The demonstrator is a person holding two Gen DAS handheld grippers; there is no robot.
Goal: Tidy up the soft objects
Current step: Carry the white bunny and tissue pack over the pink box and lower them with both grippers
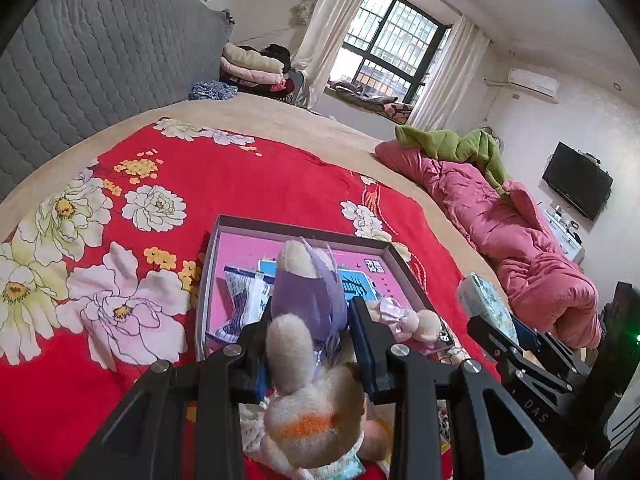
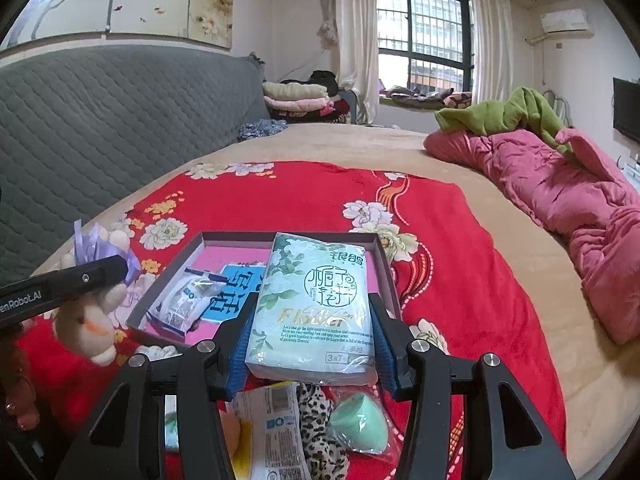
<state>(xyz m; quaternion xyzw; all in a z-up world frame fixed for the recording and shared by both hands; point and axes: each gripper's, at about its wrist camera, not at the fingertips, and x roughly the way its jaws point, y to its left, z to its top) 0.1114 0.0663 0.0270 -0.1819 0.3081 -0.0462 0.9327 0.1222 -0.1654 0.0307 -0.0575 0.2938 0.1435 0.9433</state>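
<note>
My left gripper [image 1: 312, 340] is shut on a beige plush toy in a purple dress [image 1: 308, 292], held above the near edge of a shallow grey box with a pink floor [image 1: 216, 248]. A white and blue packet [image 1: 244, 296] and a blue card lie in the box. My right gripper [image 2: 312, 344] is shut on a pale green tissue pack [image 2: 316, 300], in front of the same box [image 2: 288, 236]. In the right wrist view the plush toy [image 2: 88, 320] hangs at the left in the left gripper [image 2: 116, 276]. In the left wrist view the tissue pack [image 1: 480, 296] shows at the right.
Under the right gripper, a leopard-print item [image 2: 316, 424], a wrapped mint sponge [image 2: 360, 424] and a white packet [image 2: 272, 420] lie on the red floral bedspread [image 2: 320, 200]. A pink quilt [image 2: 560, 184] with a green blanket lies right. A grey padded headboard [image 2: 100, 120] rises left.
</note>
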